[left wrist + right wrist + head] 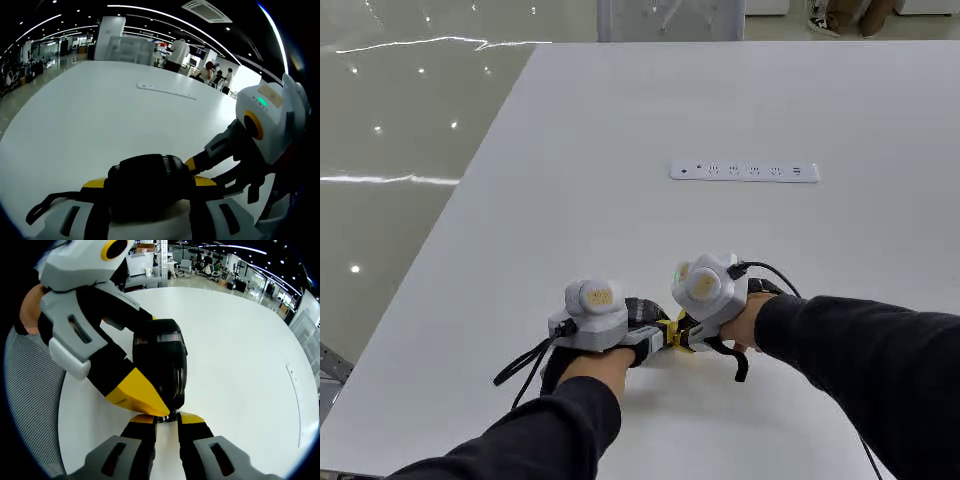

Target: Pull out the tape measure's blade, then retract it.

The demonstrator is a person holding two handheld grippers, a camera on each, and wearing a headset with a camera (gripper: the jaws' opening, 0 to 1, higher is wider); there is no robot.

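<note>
A black tape measure (150, 185) is clamped between the jaws of my left gripper (150, 200), low over the white table (620, 180). In the head view, the case (642, 311) sits between the two grippers near the table's front edge. My right gripper (167, 424) faces the case (161, 362), its yellow-tipped jaws shut on the small metal blade hook at the case's mouth. No length of blade shows between hook and case. The left gripper (85, 320) reaches in from the upper left of the right gripper view. From the right of the left gripper view comes the right gripper (225, 150).
A white power strip (744, 171) lies flat at the table's middle, beyond the grippers. The table's left edge (450, 200) drops to a glossy floor. Black cables trail from both grippers. People and shelving stand far behind the table.
</note>
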